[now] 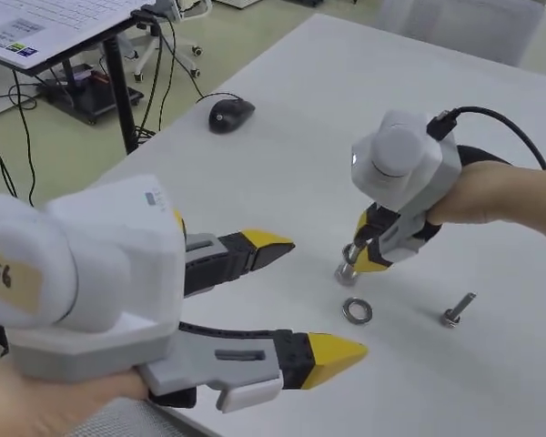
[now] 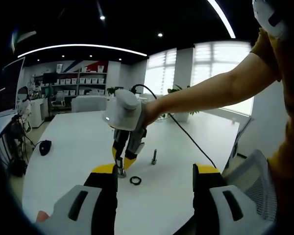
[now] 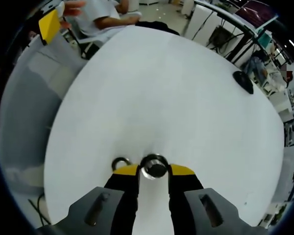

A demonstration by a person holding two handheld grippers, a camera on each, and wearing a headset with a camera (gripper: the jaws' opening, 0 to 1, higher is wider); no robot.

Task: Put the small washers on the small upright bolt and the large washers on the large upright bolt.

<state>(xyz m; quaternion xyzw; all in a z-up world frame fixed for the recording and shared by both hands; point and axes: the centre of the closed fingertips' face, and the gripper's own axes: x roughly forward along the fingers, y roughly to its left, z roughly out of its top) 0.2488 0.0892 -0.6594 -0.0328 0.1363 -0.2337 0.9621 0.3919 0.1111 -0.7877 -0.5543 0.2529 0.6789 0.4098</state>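
- White table (image 1: pixel 346 109), its top pale and matte.
- Pale green floor (image 1: pixel 73 150) beside the table.
- Desk (image 1: pixel 45 27) past the table's corner, on a black leg (image 1: pixel 118 86), with cables (image 1: pixel 164 64) hanging under it.
- Bright windows (image 2: pixel 210 63) behind the table's far end.
- Shelves (image 2: pixel 83 81) of white boxes beyond the table.
- Light strips (image 2: pixel 78 47) on the dark ceiling above the table.
- Mesh chair (image 2: pixel 257 166) at the table's near edge.

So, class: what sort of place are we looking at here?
Probably an office or lab workroom: a big white table with a computer mouse on it, shelves of boxes along the back wall, and large windows.
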